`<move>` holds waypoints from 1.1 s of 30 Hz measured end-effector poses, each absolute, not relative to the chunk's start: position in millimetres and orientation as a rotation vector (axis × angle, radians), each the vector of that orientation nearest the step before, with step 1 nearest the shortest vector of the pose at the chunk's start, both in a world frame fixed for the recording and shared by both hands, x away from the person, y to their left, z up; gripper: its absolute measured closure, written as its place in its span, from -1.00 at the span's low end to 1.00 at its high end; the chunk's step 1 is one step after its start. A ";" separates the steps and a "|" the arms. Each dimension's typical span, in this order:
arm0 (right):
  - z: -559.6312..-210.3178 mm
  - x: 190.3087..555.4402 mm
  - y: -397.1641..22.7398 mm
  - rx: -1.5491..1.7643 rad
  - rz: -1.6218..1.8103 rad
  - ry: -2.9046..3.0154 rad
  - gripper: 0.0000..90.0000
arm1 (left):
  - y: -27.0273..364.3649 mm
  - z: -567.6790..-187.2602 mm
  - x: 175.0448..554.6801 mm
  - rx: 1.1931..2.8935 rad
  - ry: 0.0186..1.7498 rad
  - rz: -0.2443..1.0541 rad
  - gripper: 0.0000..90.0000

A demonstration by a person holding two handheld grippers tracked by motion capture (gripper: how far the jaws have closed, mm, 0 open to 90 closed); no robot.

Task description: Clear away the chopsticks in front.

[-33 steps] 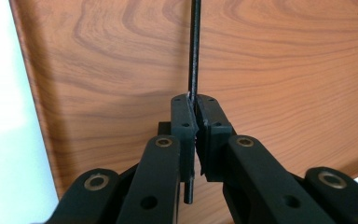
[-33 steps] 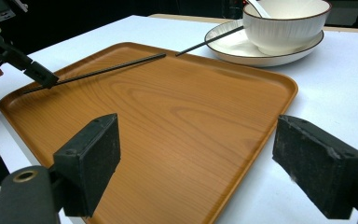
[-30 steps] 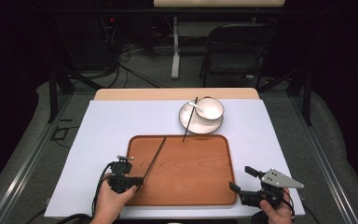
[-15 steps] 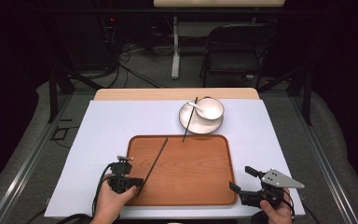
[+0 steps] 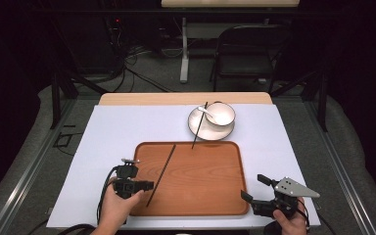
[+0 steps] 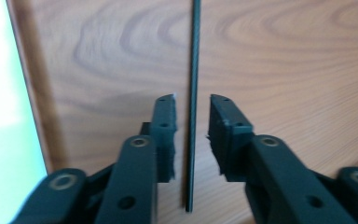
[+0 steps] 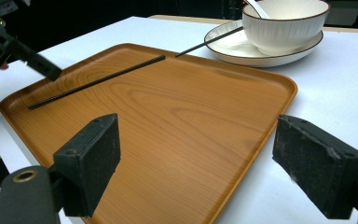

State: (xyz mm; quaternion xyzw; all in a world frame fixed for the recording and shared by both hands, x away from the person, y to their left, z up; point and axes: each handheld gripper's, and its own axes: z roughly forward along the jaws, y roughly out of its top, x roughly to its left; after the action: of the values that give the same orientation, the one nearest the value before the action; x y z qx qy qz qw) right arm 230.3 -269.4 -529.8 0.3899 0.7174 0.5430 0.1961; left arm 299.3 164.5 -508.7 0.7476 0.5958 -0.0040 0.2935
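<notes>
While the left gripper [image 6: 191,116] is releasing, its jaws having just been opening, the chopstick [image 6: 193,93] is lying free between them on the tray [image 6: 284,70]; lifting clear probably follows.

Dark room — grey carpet [image 5: 24,161], tangled cables [image 5: 132,61], black folding chair [image 5: 247,51] behind a white-covered table [image 5: 122,122].
</notes>
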 end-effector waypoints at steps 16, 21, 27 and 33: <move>-530.1 230.8 -270.2 1.105 1.523 2.010 -0.68 | 150.3 -481.2 360.6 1.939 1.414 0.129 0.13; -530.2 230.7 -270.4 1.103 1.523 2.010 -0.68 | 145.4 -479.5 378.8 1.928 1.393 0.158 0.00; -530.2 230.6 -270.6 1.107 1.525 2.009 -0.68 | 133.4 -478.9 396.8 1.961 1.377 0.197 -0.06; -530.2 230.7 -270.7 1.108 1.525 2.011 -0.68 | 114.6 -477.4 410.4 1.975 1.370 0.158 -0.07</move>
State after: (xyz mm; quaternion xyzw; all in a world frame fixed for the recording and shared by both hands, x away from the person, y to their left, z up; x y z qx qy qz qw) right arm 230.7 -270.7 -530.2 0.3946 0.7160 0.5430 0.1916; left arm 410.4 114.6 -477.4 0.7655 0.5310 0.0611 0.3582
